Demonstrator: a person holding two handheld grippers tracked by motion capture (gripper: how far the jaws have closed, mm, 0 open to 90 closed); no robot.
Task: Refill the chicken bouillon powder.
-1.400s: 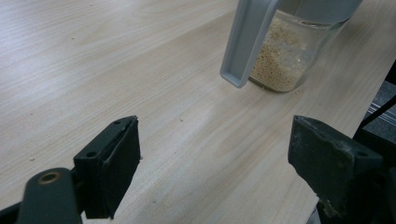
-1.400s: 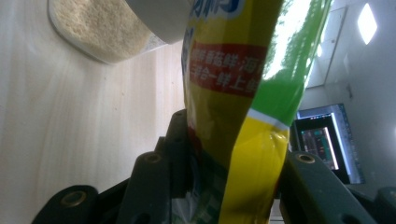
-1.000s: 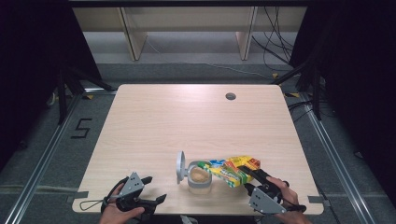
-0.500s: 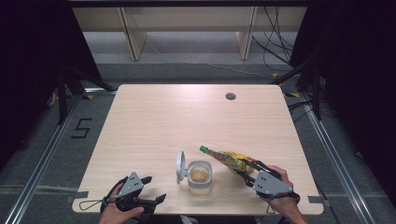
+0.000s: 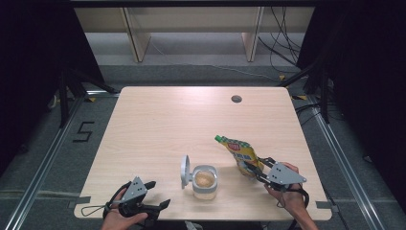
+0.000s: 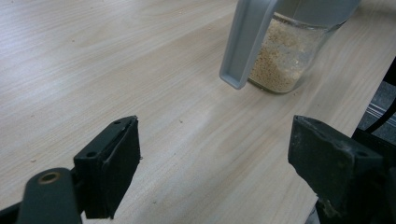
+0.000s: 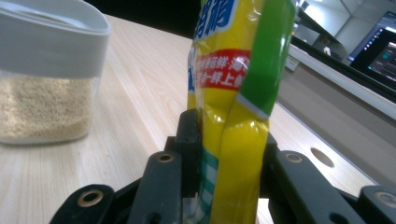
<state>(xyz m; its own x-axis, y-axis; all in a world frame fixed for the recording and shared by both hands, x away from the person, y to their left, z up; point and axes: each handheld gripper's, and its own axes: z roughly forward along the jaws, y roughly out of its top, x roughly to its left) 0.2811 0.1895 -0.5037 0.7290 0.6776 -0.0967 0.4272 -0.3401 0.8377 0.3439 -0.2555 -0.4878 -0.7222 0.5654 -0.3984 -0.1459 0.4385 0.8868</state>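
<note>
Between right gripper (image 7: 224, 154) fingers: yellow pouch (image 7: 233, 93) clamped, top cropped; left gripper (image 6: 215, 172) fingers wide, empty.

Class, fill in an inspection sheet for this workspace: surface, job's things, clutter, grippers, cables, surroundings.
Surface: wooden table, one round hole.
Job's things: yellow pouch, raised off the table; open jar of granules, lid flipped up.
Clutter: nothing seen.
Grippers: right gripper jaws have just been closing and clamp the pouch; left gripper open, empty, near the table's front edge.
Cables: bundle on the floor behind.
Surroundings: shelving behind, floor marking 5.
</note>
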